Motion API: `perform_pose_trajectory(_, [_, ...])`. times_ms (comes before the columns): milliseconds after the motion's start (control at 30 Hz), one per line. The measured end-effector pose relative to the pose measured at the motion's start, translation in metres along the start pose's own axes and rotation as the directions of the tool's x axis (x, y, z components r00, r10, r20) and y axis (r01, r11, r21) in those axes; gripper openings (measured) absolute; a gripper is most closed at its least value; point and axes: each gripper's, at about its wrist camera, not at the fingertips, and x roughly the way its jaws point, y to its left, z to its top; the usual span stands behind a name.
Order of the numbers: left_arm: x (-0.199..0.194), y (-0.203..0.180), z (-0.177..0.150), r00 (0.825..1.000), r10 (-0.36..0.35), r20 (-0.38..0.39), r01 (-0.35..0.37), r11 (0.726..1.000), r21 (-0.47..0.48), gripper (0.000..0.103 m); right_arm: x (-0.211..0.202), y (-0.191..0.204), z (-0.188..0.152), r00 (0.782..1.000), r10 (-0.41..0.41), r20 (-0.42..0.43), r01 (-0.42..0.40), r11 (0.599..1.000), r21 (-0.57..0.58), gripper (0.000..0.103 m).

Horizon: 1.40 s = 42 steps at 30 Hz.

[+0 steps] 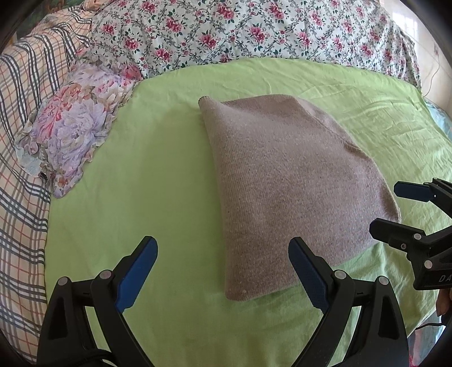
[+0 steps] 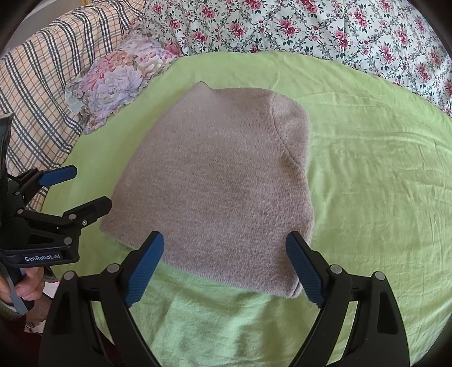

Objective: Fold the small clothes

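Observation:
A folded beige knitted garment (image 1: 291, 183) (image 2: 223, 183) lies flat on a light green sheet (image 1: 158, 180) (image 2: 367, 175). My left gripper (image 1: 223, 248) hovers open over the garment's near left corner, nothing between its blue pads. My right gripper (image 2: 226, 245) is open too, its fingers straddling the garment's near edge without pinching it. In the left wrist view the right gripper (image 1: 395, 206) shows at the right edge, open. In the right wrist view the left gripper (image 2: 84, 189) shows at the left edge, open, with a hand (image 2: 28, 285) on its handle.
A floral pillow (image 1: 73, 127) (image 2: 118, 76) lies at the sheet's far left corner. A flowered quilt (image 1: 240, 31) (image 2: 310, 25) runs along the back, and a checked blanket (image 1: 22, 141) (image 2: 42, 70) covers the left side. Bare green sheet surrounds the garment.

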Motion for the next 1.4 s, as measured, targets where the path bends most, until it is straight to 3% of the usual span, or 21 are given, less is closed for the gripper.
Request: perform_pose_trajectory(1400, [0.008, 0.003, 0.024, 1.0, -0.013, 0.001, 0.013, 1.0, 0.001, 0.095, 0.004, -0.004, 0.024, 1.0, 0.009, 0.01, -0.009, 1.0, 0.012, 0.089])
